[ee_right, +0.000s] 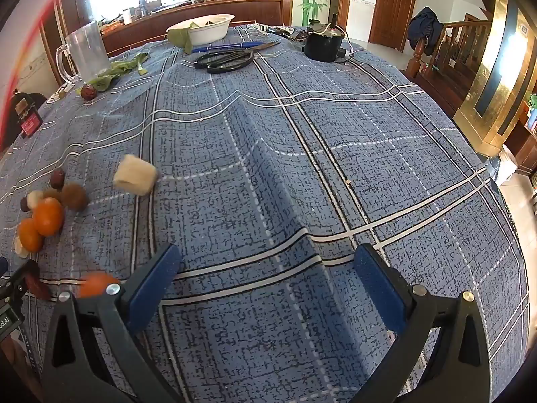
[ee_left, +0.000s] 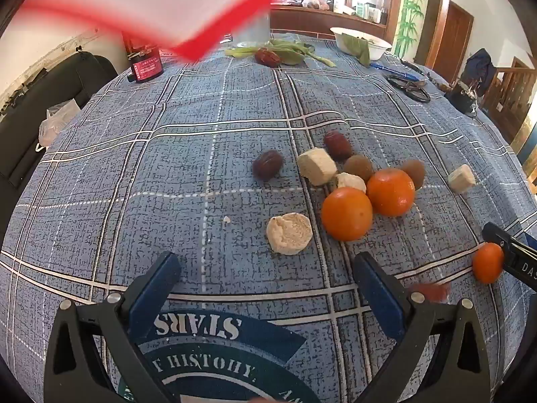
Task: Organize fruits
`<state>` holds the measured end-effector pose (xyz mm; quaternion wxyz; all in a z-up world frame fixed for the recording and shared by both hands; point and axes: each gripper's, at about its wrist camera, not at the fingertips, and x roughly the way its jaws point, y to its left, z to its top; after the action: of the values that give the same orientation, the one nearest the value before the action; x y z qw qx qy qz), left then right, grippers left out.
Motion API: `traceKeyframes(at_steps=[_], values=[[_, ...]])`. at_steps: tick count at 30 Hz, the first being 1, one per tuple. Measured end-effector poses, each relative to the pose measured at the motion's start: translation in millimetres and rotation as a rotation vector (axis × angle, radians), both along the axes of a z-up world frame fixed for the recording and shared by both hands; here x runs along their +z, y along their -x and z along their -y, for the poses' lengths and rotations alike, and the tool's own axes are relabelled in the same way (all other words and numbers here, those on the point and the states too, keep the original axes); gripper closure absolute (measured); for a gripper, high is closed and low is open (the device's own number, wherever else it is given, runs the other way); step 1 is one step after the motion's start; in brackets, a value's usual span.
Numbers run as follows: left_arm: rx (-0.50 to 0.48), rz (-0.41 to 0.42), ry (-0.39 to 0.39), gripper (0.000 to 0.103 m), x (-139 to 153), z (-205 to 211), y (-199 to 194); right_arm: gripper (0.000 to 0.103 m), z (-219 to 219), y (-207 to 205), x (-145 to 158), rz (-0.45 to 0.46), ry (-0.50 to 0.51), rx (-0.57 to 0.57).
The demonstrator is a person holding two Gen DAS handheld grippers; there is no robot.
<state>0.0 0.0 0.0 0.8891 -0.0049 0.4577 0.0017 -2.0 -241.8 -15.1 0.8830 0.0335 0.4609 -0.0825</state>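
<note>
Nearest the lens, the left gripper (ee_left: 266,273) stood with its blue-padded jaws spread wide and nothing between them, poised over a printed round emblem (ee_left: 214,362) on the blue plaid tablecloth (ee_left: 167,168). Just beyond its fingertips lay a pale round cake (ee_left: 289,237), with two oranges (ee_left: 347,214) touching one another to its right. Behind them clustered a cream block (ee_left: 316,166), a smaller pale piece (ee_left: 351,182), two brown round fruits (ee_left: 358,167) and two red dates (ee_left: 267,164). A second cream block (ee_left: 461,178) sat apart, farther right. At the near right, a small orange (ee_left: 488,262) rested against the dark body of the other tool, a blurred reddish fruit (ee_left: 431,291) just nearer than it.

The right gripper (ee_right: 265,268) was likewise opened wide and held nothing, hanging over a raised fold of the cloth (ee_right: 268,168), well to the right of the fruit pile (ee_right: 47,216).

At the far side of the table lay black scissors (ee_right: 225,59), a blue pen (ee_right: 228,47), a white bowl (ee_right: 204,28) holding leaves, a clear plastic jug (ee_right: 85,52), loose greens (ee_right: 114,70) with a lone date (ee_right: 88,92) beside them, and a black round appliance (ee_right: 324,45). A blurred red-edged white sheet (ee_left: 167,3) crossed the top of the left view.
</note>
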Motion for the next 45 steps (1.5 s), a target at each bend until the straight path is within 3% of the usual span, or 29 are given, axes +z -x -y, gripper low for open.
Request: traceKeyframes(at_steps=[45], values=[[0.0,-0.001,0.0,0.001,0.0,-0.1,-0.2,0.0,0.5,-0.8,-0.6,-0.005,-0.019,0.0]])
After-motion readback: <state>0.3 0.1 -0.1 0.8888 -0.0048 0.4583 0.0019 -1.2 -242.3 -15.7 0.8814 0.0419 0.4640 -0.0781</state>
